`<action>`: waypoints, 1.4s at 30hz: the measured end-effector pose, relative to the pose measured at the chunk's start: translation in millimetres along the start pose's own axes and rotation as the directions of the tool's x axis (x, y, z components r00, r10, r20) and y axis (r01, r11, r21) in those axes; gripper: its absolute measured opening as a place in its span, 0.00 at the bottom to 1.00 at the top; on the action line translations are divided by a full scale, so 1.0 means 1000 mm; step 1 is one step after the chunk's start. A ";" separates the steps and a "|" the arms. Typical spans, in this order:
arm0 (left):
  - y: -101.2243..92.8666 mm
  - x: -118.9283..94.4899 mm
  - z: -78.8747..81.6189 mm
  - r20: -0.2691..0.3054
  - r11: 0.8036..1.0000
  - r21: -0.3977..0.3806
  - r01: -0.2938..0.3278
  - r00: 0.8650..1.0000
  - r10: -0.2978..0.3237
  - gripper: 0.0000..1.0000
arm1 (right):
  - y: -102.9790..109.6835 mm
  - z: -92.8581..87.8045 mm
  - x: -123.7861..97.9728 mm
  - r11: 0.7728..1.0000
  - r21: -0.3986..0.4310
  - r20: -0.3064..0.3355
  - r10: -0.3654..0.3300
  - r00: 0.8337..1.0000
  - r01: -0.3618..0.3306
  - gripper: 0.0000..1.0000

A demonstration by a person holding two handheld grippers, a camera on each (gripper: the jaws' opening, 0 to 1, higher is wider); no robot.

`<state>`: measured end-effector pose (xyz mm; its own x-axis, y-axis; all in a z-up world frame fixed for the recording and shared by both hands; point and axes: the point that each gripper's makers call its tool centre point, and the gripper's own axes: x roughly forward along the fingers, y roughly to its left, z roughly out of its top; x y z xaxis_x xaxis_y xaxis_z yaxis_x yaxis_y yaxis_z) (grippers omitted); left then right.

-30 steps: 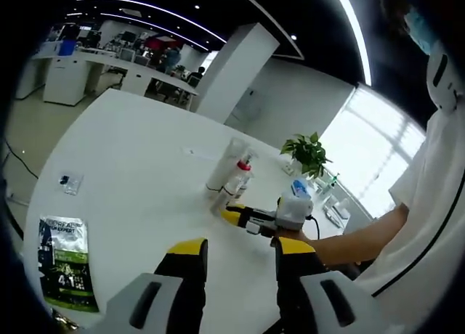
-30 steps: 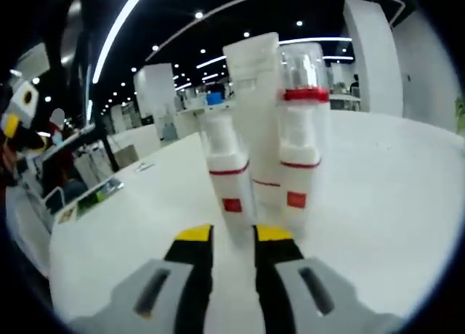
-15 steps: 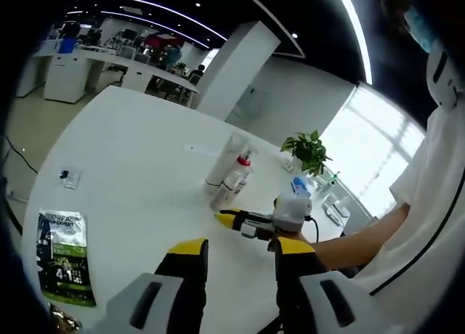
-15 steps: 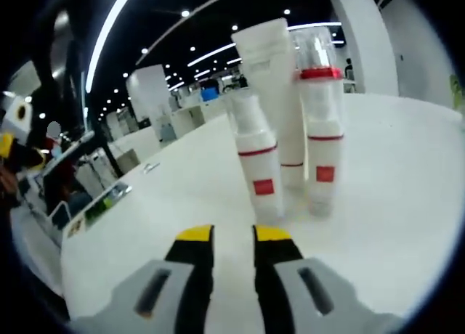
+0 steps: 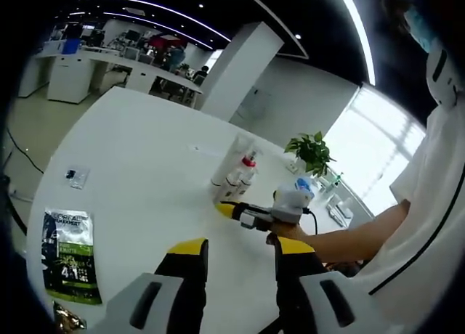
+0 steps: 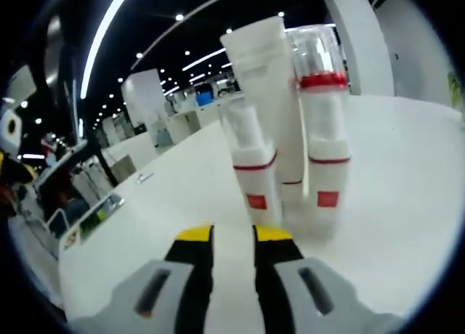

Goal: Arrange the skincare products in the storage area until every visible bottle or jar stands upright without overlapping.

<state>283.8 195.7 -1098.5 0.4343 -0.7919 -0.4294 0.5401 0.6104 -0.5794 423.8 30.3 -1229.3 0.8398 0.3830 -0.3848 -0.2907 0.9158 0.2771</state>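
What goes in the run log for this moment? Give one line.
right gripper: jaws slightly apart, empty, facing products | tall tube, short bottle, clear-capped bottle: upright, grouped on table | left gripper: open, empty

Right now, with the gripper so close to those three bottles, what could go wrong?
The small bottle, the tall tube and the clear-capped bottle stand packed tightly together, so one nudge might topple all three. The right gripper points straight at them with its jaws only narrowly apart, so it could push rather than grasp. The bottles look tall and slim, so they probably tip easily.
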 end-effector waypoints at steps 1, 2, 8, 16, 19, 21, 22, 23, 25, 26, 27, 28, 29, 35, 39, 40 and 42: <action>0.000 0.000 0.000 0.000 1.000 0.000 0.000 1.000 0.000 0.37 | 0.001 0.000 0.001 1.000 0.002 0.000 0.002 1.000 -0.002 0.19; 0.000 0.000 0.000 -0.001 1.000 -0.001 -0.002 1.000 0.002 0.37 | 0.005 0.002 0.002 1.000 0.000 0.001 0.009 1.000 -0.009 0.19; 0.001 0.000 0.001 0.000 1.000 0.001 -0.006 1.000 0.006 0.37 | 0.011 0.009 0.008 1.000 0.012 0.020 0.026 0.999 -0.026 0.19; 0.002 -0.001 0.000 -0.001 1.000 -0.001 -0.012 1.000 0.012 0.37 | 0.010 0.019 0.011 1.000 0.015 0.042 0.025 0.999 -0.025 0.19; 0.001 -0.001 0.000 0.000 1.000 0.000 -0.013 1.000 0.013 0.37 | 0.008 0.020 0.011 1.000 0.016 0.044 0.019 0.999 -0.019 0.19; 0.001 -0.001 -0.001 0.001 1.000 0.001 -0.014 1.000 0.014 0.37 | 0.007 0.021 0.010 1.000 0.023 0.046 0.017 0.999 -0.018 0.19; 0.001 -0.001 -0.001 0.002 1.000 0.001 -0.014 1.000 0.014 0.37 | 0.006 0.021 0.009 1.000 0.019 0.047 0.016 0.999 -0.017 0.19; 0.001 -0.001 -0.001 0.004 1.000 0.001 -0.015 1.000 0.015 0.36 | 0.006 0.022 0.009 1.000 0.018 0.046 0.016 0.999 -0.017 0.19; 0.000 -0.001 -0.001 0.006 1.000 -0.001 -0.014 1.000 0.014 0.36 | 0.005 0.022 0.007 1.000 0.012 0.045 0.015 0.999 -0.015 0.19; 0.000 -0.001 -0.002 0.006 1.000 0.000 -0.013 1.000 0.013 0.36 | 0.004 0.022 0.007 1.000 0.009 0.043 0.013 0.999 -0.014 0.19; -0.001 0.000 -0.002 0.005 1.000 0.001 -0.013 1.000 0.012 0.36 | 0.002 0.021 0.006 1.000 0.011 0.041 0.013 0.999 -0.013 0.19; -0.002 0.000 -0.003 0.003 1.000 0.003 -0.011 1.000 0.011 0.36 | 0.001 0.021 0.005 1.000 0.009 0.041 0.011 0.999 -0.011 0.19; -0.003 0.000 -0.004 0.002 1.000 0.005 -0.010 1.000 0.010 0.36 | 0.000 0.021 0.004 1.000 0.005 0.041 0.009 0.999 -0.009 0.19; -0.005 0.000 -0.006 0.005 1.000 0.006 -0.010 1.000 0.010 0.36 | -0.004 0.022 0.001 1.000 0.000 0.041 0.004 0.999 -0.004 0.19; -0.006 -0.002 -0.007 0.006 1.000 0.008 -0.012 1.000 0.012 0.36 | -0.006 0.023 -0.002 1.000 -0.010 0.042 0.000 0.999 0.000 0.19; -0.006 -0.002 -0.007 0.008 1.000 0.008 -0.012 1.000 0.012 0.36 | -0.006 0.023 -0.003 1.000 -0.010 0.042 -0.001 0.999 0.002 0.19; -0.006 -0.002 -0.008 0.006 1.000 0.009 -0.015 1.000 0.015 0.36 | -0.008 0.024 -0.004 1.000 -0.014 0.043 -0.007 0.999 0.008 0.19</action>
<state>273.9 193.8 -1099.6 0.4466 -0.7827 -0.4336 0.5402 0.6222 -0.5666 433.3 18.3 -1209.2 0.8609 0.3708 -0.3483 -0.2903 0.9203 0.2622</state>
